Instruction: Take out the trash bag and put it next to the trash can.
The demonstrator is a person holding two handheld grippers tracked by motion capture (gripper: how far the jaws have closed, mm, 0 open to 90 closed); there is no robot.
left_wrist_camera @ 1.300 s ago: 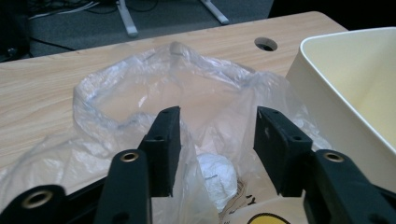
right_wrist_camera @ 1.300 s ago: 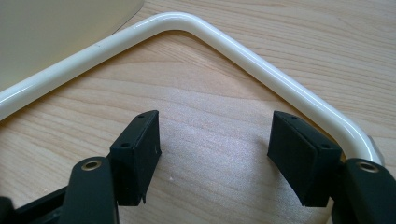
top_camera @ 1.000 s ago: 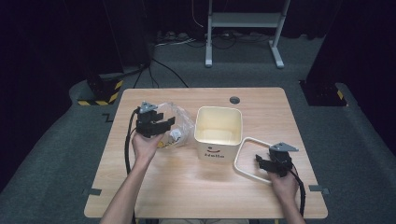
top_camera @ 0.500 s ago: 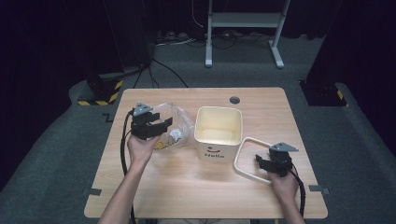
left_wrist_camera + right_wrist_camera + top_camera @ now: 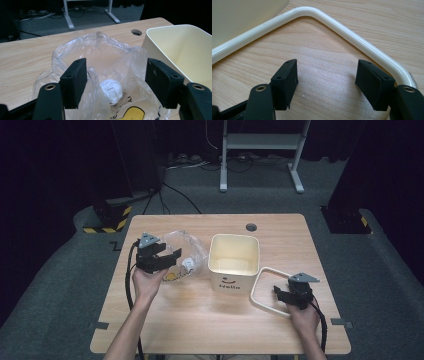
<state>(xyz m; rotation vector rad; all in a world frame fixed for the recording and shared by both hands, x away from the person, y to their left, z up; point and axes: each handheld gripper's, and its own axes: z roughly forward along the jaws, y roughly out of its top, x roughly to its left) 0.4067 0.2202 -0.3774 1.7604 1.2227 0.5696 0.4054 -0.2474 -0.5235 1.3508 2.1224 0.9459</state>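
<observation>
The clear plastic bag [image 5: 105, 75] with a crumpled white wad inside lies on the counter [image 5: 200, 330] directly ahead of the left gripper [image 5: 167, 260], whose jaws have just been opening and stand spread around it, left of the cream bin [image 5: 234, 265] printed "Hello", while the right gripper [image 5: 325, 82] rests spread, pinching nothing, beside the white rim frame [image 5: 352, 37].

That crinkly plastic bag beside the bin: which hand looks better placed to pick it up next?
Probably the left. The left gripper, whose jaws have just been opening, stands right over the plastic bag with bag film between its pads. The right gripper sits open beyond the bin, by the white ring.
</observation>
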